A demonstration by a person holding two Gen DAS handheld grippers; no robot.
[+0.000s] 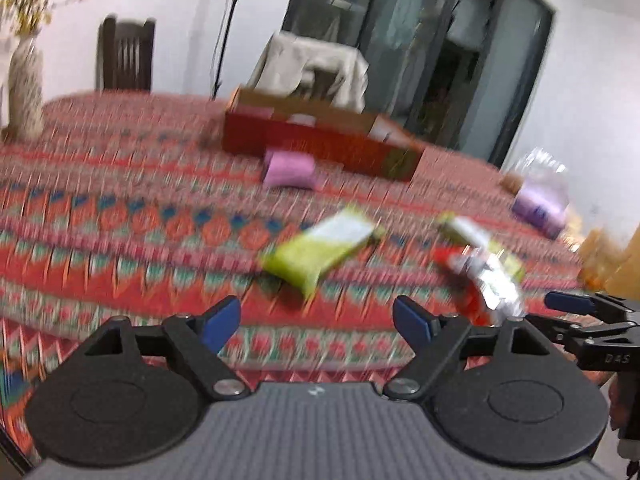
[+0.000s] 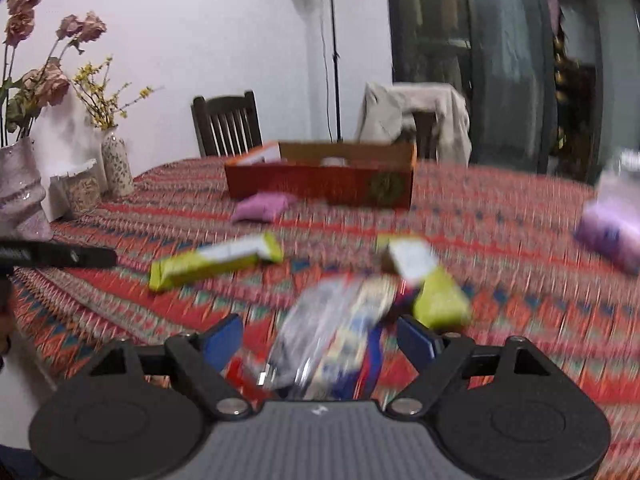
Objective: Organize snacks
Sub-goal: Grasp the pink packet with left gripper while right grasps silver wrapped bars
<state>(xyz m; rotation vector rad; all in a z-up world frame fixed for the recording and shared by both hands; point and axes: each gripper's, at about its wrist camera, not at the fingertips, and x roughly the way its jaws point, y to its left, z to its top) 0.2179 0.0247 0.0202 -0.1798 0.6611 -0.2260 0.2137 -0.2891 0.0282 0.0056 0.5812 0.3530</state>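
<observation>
An open red cardboard box (image 1: 320,144) (image 2: 320,184) stands at the far side of the patterned table. A pink packet (image 1: 289,169) (image 2: 262,208) lies just in front of it. Two yellow-green snack bars lie mid-table: one (image 1: 320,250) (image 2: 216,262) ahead of my left gripper (image 1: 318,322), which is open and empty, the other (image 1: 480,240) (image 2: 432,280) further right. A shiny silver, red and blue wrapper (image 2: 324,344) (image 1: 484,284) lies between the open fingers of my right gripper (image 2: 320,340); the fingers stand apart from it. Both views are motion-blurred.
Vases with dried flowers (image 2: 116,160) (image 1: 26,88) stand at the table's far left. A purple bag (image 1: 540,200) (image 2: 612,228) sits at the right. Two chairs (image 2: 226,124), one draped with cloth (image 2: 416,120), stand behind the table. The right gripper shows in the left wrist view (image 1: 592,320).
</observation>
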